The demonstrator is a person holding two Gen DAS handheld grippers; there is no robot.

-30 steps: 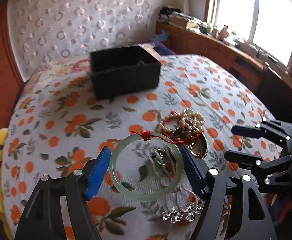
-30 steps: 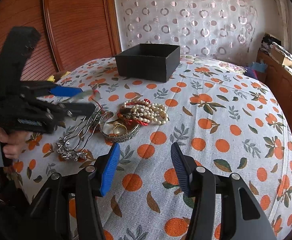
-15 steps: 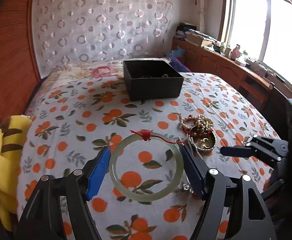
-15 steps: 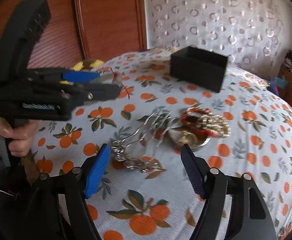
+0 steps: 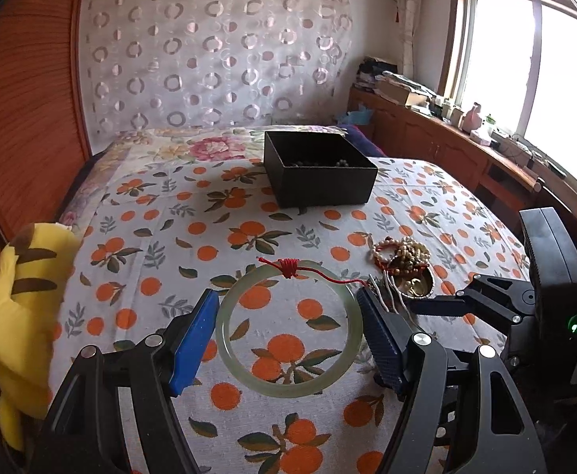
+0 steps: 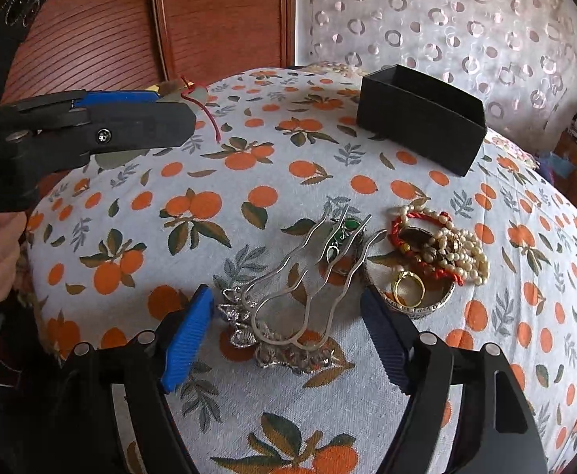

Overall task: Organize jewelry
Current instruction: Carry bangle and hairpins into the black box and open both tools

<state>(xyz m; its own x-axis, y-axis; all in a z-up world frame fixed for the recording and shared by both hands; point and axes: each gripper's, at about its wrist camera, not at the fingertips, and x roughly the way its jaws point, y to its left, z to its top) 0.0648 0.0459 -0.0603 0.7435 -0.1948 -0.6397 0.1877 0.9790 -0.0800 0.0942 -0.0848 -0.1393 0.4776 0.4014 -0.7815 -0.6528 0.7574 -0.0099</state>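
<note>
Two claws worked above the bed (image 5: 162,213): the left claw (image 5: 288,328) gripped a jade bangle (image 5: 288,385) in the air, while the right claw (image 6: 284,328) was opening, empty, over a silver hair comb (image 6: 304,296).

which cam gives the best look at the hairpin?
Right wrist: the hairpin lies whole and sharp between the opening fingers of the right gripper, prongs and ornate head clear, nothing gripped. Left wrist shows only a few prong tips behind the left gripper, which holds the bangle.
</note>
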